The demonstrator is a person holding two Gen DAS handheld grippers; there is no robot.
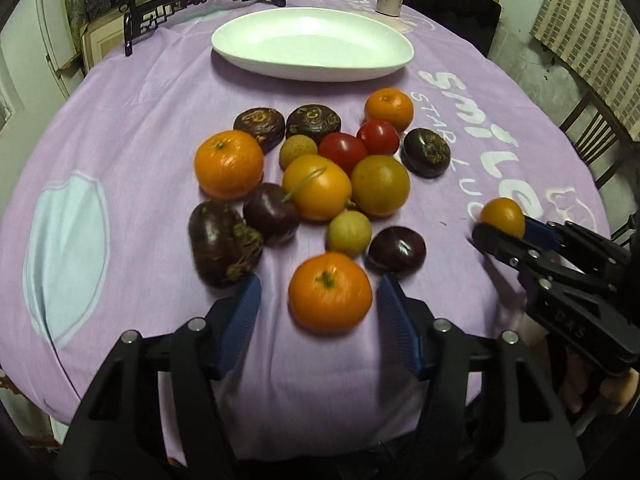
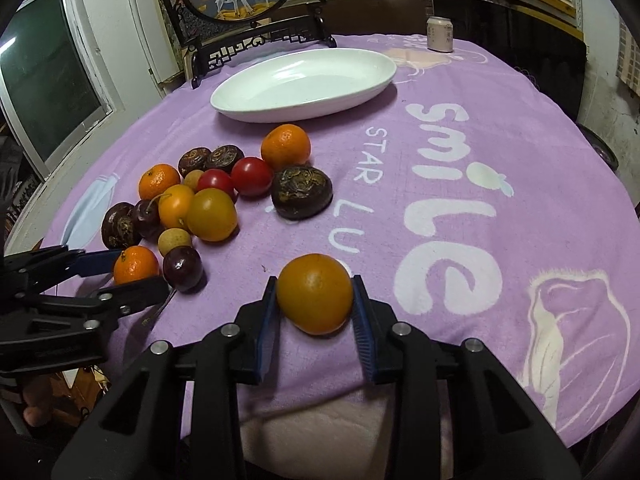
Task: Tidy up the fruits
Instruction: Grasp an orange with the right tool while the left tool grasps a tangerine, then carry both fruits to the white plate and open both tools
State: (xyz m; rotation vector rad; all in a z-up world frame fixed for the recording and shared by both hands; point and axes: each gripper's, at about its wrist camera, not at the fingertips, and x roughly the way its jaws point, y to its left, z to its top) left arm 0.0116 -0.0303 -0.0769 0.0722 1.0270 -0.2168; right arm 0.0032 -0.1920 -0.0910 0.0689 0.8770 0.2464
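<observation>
here the right gripper (image 2: 315, 294) jaws clench an orange fruit (image 2: 315, 294), left gripper (image 1: 318, 306) jaws spread around a tangerine (image 1: 330, 292).

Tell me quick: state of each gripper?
Left gripper: open, straddling a mandarin on the cloth, not gripping.
Right gripper: closed on a yellow-orange fruit.

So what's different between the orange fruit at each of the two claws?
The left gripper stands open around a tangerine with a green stem nub, pads not touching it. The right gripper has its pads pressed against a smooth yellow-orange fruit with no stem showing. The tangerine is the deeper orange. Both are round and sit on the purple cloth.
</observation>
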